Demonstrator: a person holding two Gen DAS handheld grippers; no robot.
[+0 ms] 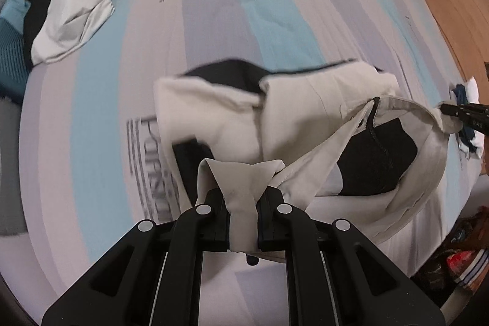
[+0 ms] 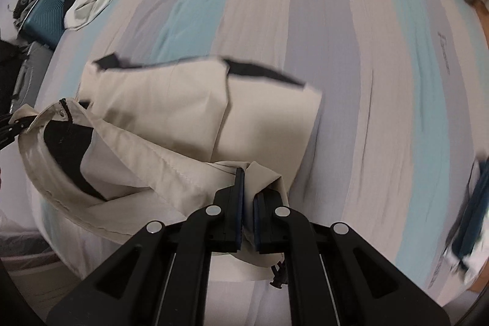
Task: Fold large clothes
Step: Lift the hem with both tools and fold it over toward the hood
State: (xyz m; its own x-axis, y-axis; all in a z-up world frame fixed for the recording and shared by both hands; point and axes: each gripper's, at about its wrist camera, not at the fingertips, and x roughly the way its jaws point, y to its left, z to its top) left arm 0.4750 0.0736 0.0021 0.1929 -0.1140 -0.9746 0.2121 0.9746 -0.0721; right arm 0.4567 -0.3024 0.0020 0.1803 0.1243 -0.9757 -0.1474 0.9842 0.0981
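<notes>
Striped bedding in bands of pale blue, grey and cream covers the bed on which the work is done; printed lettering is seen near its head and near the left claw. Wide bare sheet is shown beyond and to the right of the garment in the right wrist view, while the bed's near edge falls away just below both claws. A wooden floor strip borders the bed's far side in the left wrist view.

The beige cotton garment with black lining is held raised by its waistband, which is stretched between the two claws and gapes open so that the black inner panel is exposed. Its long axis runs away from the claws toward the head of the bed, the far end resting blurred on the sheet.

The left claw is clenched on a beige fold of the waistband. The right claw is likewise clenched on the opposite waistband edge, cloth being pinched between its pads.

A second crumpled white and black garment lies well apart at the bed's far left corner, beside a teal ribbed case. A small pile of dark blue and white cloth lies at the bed's right edge.
</notes>
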